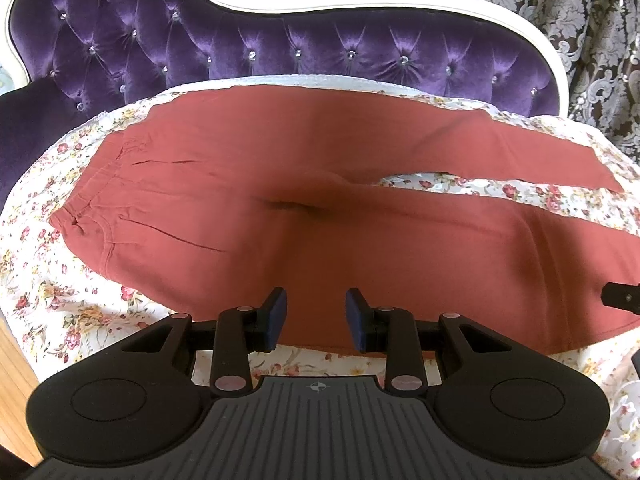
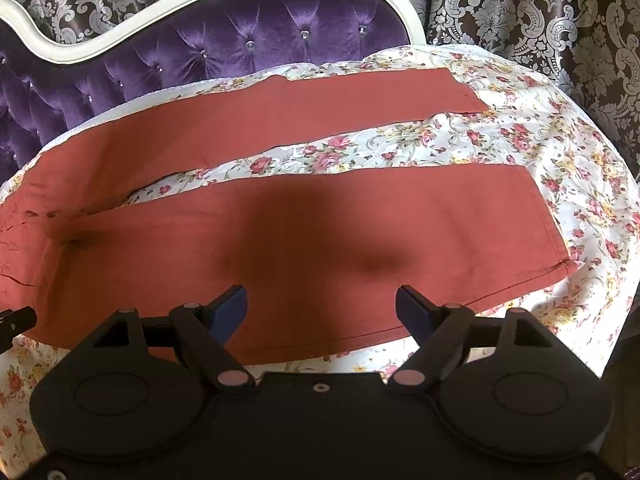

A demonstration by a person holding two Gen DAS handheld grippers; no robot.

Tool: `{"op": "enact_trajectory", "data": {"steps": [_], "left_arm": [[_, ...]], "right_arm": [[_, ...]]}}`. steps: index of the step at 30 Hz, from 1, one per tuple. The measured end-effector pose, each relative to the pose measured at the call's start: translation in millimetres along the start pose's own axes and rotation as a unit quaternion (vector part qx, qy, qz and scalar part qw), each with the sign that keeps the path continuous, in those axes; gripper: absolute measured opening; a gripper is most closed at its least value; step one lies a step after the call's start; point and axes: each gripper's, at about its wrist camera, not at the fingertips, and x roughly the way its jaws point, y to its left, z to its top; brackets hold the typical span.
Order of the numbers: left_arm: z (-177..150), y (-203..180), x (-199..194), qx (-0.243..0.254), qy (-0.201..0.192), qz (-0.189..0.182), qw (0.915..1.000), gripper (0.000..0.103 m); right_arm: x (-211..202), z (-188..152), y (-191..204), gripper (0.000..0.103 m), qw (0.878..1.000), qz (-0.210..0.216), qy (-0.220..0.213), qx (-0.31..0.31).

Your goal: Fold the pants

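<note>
Rust-red pants (image 1: pixel 320 216) lie spread flat on a floral sheet, waistband at the left and both legs running right with a gap between them. My left gripper (image 1: pixel 316 312) hovers over the near edge of the pants around the hip, jaws open with nothing between them. In the right wrist view the same pants (image 2: pixel 320 232) show both legs, hems at the right. My right gripper (image 2: pixel 322 308) hangs above the near leg's lower edge, jaws wide open and empty. A corner of the right gripper shows at the left view's right edge.
The floral sheet (image 1: pixel 60 304) covers a seat with a purple tufted backrest (image 1: pixel 240 48) framed in white (image 1: pixel 360 6). Patterned brown and silver curtains (image 2: pixel 540 20) hang behind. A strip of wooden floor (image 1: pixel 12 380) shows at the lower left.
</note>
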Motion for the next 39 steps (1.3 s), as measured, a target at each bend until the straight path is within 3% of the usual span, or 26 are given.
{"op": "enact_trajectory", "data": {"steps": [39], "left_arm": [[0.0,-0.9,5.7,0.006,0.008,0.013,0.9999,0.031]], "right_arm": [[1.0,-0.8,8.1,0.081,1.000,0.020,-0.012,-0.014]]}}
